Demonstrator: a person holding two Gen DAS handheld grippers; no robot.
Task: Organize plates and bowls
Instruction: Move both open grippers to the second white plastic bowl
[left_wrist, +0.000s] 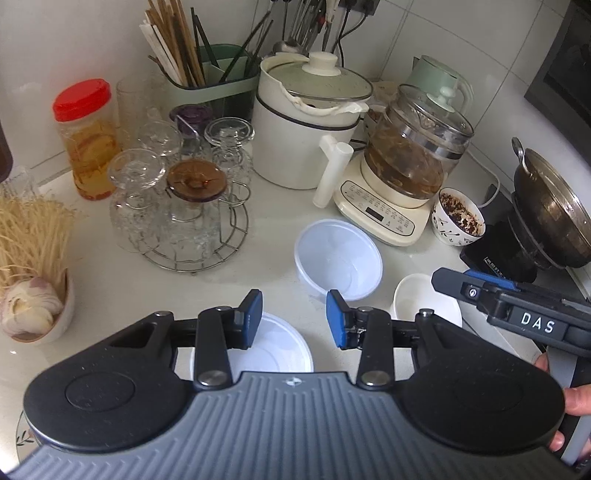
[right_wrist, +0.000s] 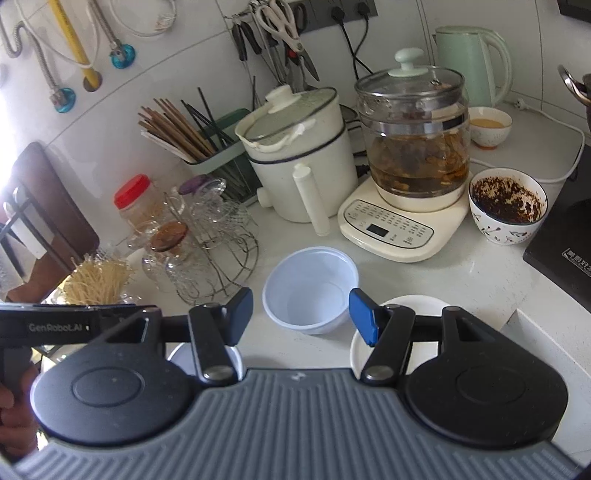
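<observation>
While both grippers' jaws gape with nothing between, translucent white plastic bowl (left_wrist: 338, 256) upright, hollow bare, counter (left_wrist: 273, 206).

A white stone table (right_wrist: 461, 280) meets a tiled wall at its far edge. Along that edge stand a red-lidded jar (left_wrist: 86, 140), a green chopstick holder (left_wrist: 214, 79), a white lidded cooking pot (left_wrist: 306, 118) and a glass kettle on a cream base (right_wrist: 410, 177). A wire rack of upturned glasses (left_wrist: 181, 206) sits toward the left. Near the middle stands an empty white plastic bowl (right_wrist: 310, 290); a white plate (left_wrist: 424, 299) lies to its right. A patterned bowl with dark residue (right_wrist: 508, 210) sits beside the kettle base.
</observation>
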